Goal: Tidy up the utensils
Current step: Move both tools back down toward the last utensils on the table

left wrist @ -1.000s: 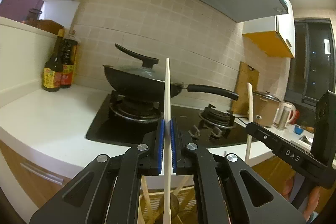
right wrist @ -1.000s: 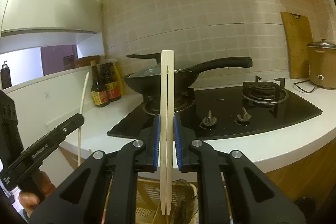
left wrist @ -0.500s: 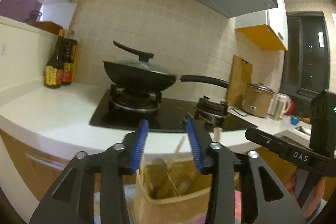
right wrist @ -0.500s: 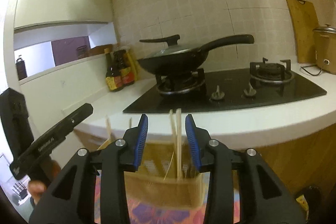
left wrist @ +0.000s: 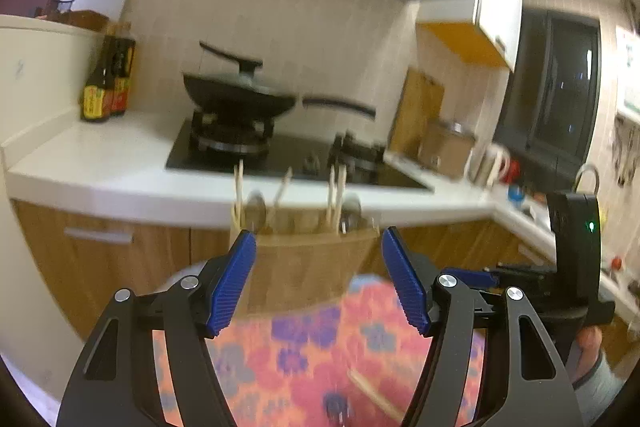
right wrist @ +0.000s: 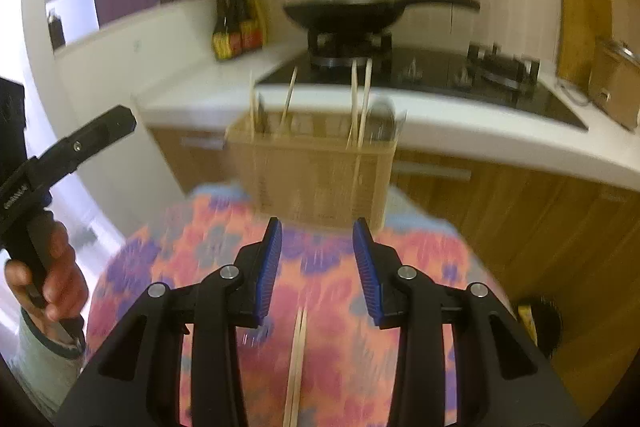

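I'm holding my left gripper (left wrist: 318,279) and right gripper (right wrist: 317,267) spread wide and gripping nothing — both hovering just before the beige utensil basket (right wrist: 316,179), chopsticks (right wrist: 359,99) standing inside it, a loose pair (right wrist: 296,363) lying on the floral cloth (right wrist: 224,259) in front of it.

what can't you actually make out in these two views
- Holder contents: both views are motion-blurred; chopsticks and spoon bowls show, but their number and compartments are unclear.
- Chopsticks on the tablecloth: right wrist view, far ends cut off by the bottom edge.
- Single stick: left wrist view, blurred, partly behind the left tool.
- Bottle labels: too small and blurred.
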A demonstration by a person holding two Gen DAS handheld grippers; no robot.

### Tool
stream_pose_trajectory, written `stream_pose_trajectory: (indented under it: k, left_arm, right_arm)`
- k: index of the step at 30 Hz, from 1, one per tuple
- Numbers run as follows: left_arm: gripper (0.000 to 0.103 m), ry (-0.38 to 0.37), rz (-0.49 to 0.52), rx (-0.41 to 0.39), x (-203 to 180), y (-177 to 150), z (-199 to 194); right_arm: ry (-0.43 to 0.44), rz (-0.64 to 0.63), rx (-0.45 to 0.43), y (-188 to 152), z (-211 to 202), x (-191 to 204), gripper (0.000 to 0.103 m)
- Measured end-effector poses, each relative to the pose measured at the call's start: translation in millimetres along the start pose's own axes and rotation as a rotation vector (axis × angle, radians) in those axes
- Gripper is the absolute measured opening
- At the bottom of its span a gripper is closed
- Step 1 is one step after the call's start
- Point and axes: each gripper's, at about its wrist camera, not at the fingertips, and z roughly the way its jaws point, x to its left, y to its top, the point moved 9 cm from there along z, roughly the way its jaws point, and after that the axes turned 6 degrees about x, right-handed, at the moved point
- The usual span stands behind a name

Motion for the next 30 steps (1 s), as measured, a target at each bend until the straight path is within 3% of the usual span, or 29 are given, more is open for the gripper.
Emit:
stream_pose_trajectory:
  k: [3,5,7,13,18,21,30]
  left_arm:
    - [0.064,0.059,0.037,0.065,-6.4,-25.9,-6.3]
    - [0.064,0.145,0.058,0.057,-5.7,-37.0,-15.4]
    - [0.064,0.180,0.077,0.074,-8.1,-48.3,-21.5]
    - [0.064,0.180,0.054,0.184,-5.8,-83.9,-17.8]
    - [0.063,0.138,-0.019,0.398,3.4,-135.8,19.4]
    - [0.062,0.104,-0.086,0.485,8.9,-161.4,37.3]
    - [0.060,0.056,-0.142,0.561,3.8,-191.6,55.3]
  right_arm:
    - [0.020,0.013,0.087,-31.2,7.9,7.1,0.034]
    - [0.017,0.030,0.132,-49.0,14.3,7.9,0.034]
    - [0.008,0.050,0.184,-68.0,23.3,7.3,0.034]
    - [0.054,0.105,0.321,-116.7,47.7,9.3,0.033]
    - [0.078,0.108,0.421,-146.2,70.5,17.0,0.033]
    - [0.061,0.086,0.445,-153.3,79.3,20.9,0.033]
    - [-0.097,-0.066,0.401,-159.4,82.4,26.6,0.029]
